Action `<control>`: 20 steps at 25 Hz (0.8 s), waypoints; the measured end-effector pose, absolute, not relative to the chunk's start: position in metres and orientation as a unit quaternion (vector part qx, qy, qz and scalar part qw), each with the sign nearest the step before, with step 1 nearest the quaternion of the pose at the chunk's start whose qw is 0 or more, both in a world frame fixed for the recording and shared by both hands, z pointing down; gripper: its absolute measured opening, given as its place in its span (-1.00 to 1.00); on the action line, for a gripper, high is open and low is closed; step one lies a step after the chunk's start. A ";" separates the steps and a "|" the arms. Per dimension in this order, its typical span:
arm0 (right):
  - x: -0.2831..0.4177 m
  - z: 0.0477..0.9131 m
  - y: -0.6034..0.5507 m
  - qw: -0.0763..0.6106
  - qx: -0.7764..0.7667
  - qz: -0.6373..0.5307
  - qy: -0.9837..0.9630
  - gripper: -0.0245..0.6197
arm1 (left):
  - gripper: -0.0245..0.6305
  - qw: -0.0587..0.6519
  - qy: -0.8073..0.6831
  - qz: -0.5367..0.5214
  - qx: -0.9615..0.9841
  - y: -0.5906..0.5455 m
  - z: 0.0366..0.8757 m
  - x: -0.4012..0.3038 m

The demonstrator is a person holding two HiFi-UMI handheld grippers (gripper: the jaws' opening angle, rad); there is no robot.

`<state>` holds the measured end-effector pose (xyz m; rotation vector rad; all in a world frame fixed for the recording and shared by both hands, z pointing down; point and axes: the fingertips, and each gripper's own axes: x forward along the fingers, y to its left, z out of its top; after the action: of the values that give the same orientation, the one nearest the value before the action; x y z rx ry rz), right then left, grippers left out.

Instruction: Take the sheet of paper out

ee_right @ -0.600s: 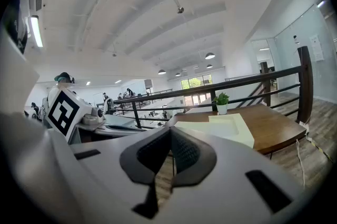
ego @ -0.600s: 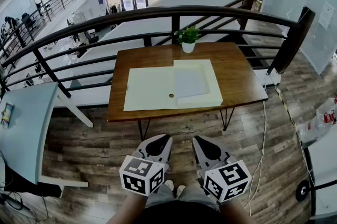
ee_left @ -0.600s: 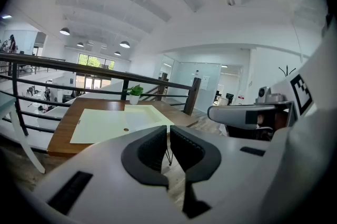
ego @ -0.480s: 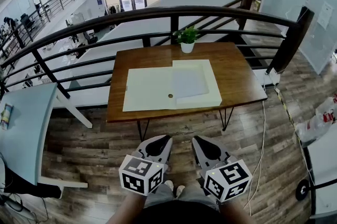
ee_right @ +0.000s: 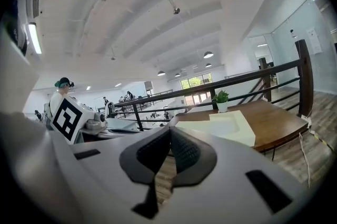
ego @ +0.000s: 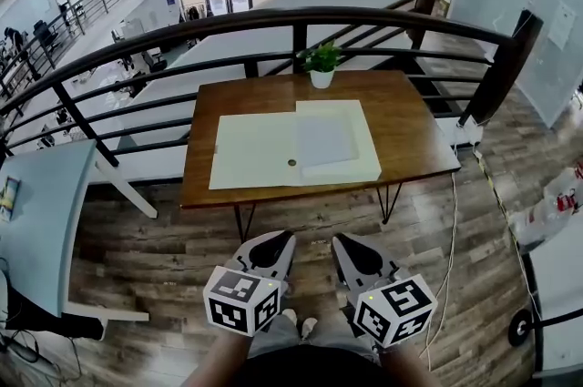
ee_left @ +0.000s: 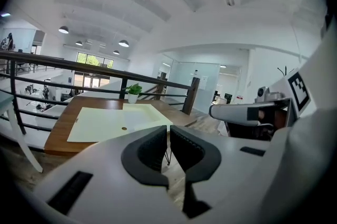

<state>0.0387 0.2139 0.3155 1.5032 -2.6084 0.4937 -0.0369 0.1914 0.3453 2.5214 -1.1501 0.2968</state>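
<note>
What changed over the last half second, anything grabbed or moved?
Nothing taken hold of or let go. Left tongs and right tongs hang shut and empty short of the table, as before. Only the head view drifted: the table sits slightly higher in frame.

Potted plant [ego: 321,64] on wooden table [ego: 410,132]
</note>
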 end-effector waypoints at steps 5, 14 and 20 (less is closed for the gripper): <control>0.049 0.318 0.215 0.047 0.485 0.161 -0.858 -0.84 | -0.83 0.176 -0.409 0.104 0.889 0.198 0.347 -0.034; 0.063 0.333 0.224 0.055 0.469 0.177 -0.863 -0.84 | -0.83 0.189 -0.419 0.117 0.880 0.207 0.363 -0.019; 0.074 0.341 0.202 0.062 0.481 0.182 -0.856 -0.84 | -0.83 0.193 -0.419 0.116 0.879 0.183 0.370 -0.015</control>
<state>0.0739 0.2023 0.3414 1.4528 -2.5871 0.5490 -0.0146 0.1835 0.3701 2.4678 -1.1769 0.3264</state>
